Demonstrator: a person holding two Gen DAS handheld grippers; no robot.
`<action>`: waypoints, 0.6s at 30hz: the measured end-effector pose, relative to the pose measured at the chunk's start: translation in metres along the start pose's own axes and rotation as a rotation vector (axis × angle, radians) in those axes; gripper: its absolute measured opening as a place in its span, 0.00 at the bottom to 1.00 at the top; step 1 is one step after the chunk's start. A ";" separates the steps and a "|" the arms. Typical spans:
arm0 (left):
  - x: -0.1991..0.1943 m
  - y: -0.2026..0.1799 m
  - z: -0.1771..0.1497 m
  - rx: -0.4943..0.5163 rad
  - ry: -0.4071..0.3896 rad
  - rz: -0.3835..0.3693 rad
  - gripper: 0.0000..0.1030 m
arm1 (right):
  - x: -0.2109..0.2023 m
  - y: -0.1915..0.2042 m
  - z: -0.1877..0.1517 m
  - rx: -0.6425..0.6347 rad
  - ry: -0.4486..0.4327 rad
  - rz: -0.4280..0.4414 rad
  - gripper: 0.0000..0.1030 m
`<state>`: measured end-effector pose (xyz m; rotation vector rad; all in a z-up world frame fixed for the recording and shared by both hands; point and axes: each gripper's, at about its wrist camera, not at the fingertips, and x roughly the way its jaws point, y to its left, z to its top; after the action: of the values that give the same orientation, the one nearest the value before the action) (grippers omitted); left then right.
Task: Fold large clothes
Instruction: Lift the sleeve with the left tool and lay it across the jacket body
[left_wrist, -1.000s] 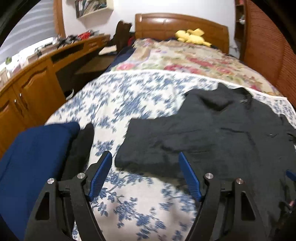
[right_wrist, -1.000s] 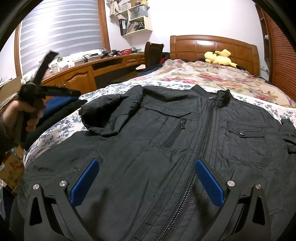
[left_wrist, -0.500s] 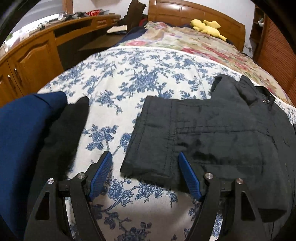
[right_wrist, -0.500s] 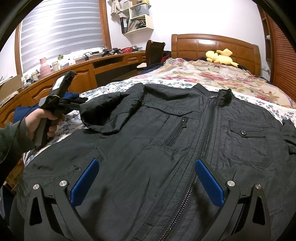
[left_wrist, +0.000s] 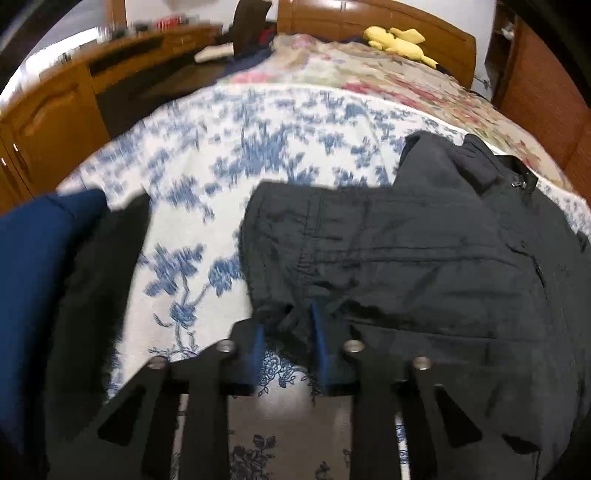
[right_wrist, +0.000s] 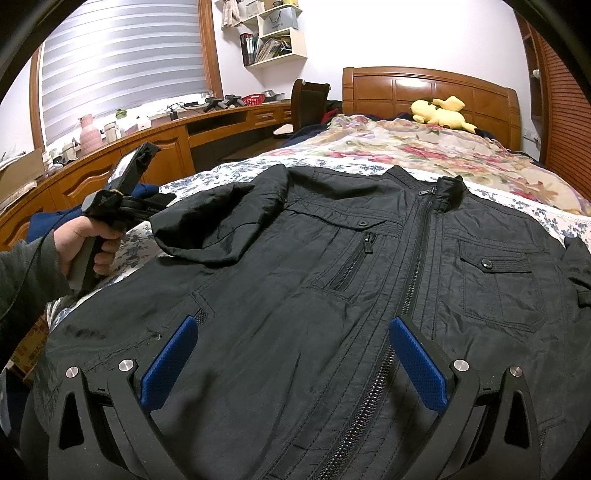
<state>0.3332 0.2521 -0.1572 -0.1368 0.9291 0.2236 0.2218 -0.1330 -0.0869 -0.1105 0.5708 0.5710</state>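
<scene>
The black zip-front nylon jacket lies front-up on the blue-flowered bedspread. The left gripper, jaws just closing, pinches its sleeve cuff at the jacket's nine o'clock edge; the right gripper hovers wide open, empty. Next, I judge: carry the sleeve toward three o'clock.

One black jacket lies on one bed; one yellow plush toy sits by the headboard; two grippers show, the left gripper and the right gripper; one hand; one pink vase on the surface; one dark blue garment.
</scene>
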 end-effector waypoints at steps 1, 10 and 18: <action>-0.007 -0.005 0.002 0.015 -0.022 0.021 0.16 | 0.000 0.000 0.000 0.000 0.001 0.000 1.00; -0.094 -0.063 0.030 0.107 -0.186 -0.001 0.15 | -0.002 -0.002 0.000 0.014 0.010 0.010 1.00; -0.173 -0.134 0.026 0.193 -0.328 -0.101 0.15 | -0.025 -0.013 0.000 0.014 0.015 -0.036 1.00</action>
<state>0.2864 0.1046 0.0002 0.0313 0.6114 0.0589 0.2112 -0.1556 -0.0744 -0.1118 0.5858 0.5312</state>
